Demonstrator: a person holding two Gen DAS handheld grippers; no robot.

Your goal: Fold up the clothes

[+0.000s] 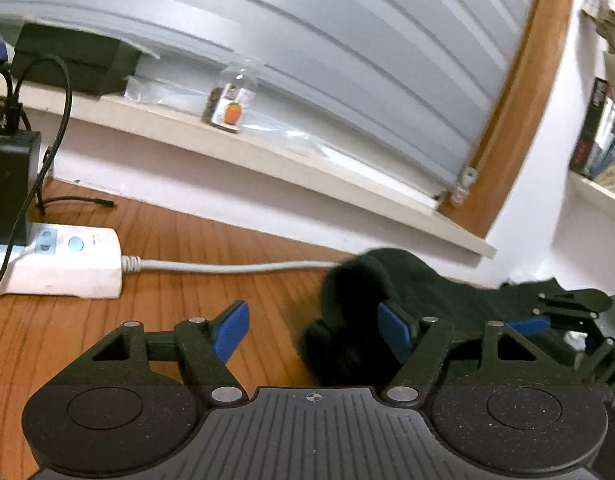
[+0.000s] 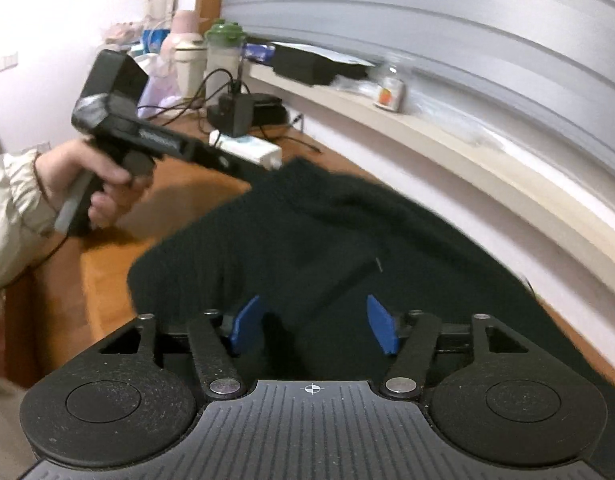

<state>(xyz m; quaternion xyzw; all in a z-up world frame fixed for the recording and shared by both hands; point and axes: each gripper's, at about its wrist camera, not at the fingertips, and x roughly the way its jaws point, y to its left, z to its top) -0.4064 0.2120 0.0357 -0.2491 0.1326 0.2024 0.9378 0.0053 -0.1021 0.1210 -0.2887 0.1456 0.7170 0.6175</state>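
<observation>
while the dark knitted garment (image 1: 387,300) lies bunched on the brown wooden table (image 1: 187,280), the left wrist view shows the left gripper (image 1: 313,332) with its blue pads standing wide apart and nothing pressed between them; bare wood shows under the left pad, and the rolled edge of the cloth sits by the right pad, though i cannot tell if it touches. a white power strip (image 1: 55,264) with a grey cord lies just to the left, near the wall, and the tip of the right gripper (image 1: 555,316) shows at the far right over the cloth.

from the right wrist view, the right gripper (image 2: 313,326) also has its jaws open, hanging above the garment (image 2: 327,240) with cloth beneath but not pinched. the garment is spread dark across the table's edge below the pale window sill (image 2: 447,136), one part lapped over. to my eye a fold has been laid and more folds remain; the shape is not yet neat. the person's left hand (image 2: 95,180), in a cream sleeve, holds its tool by the pistol grip, nose sloping down toward the garment's far corner.
</observation>
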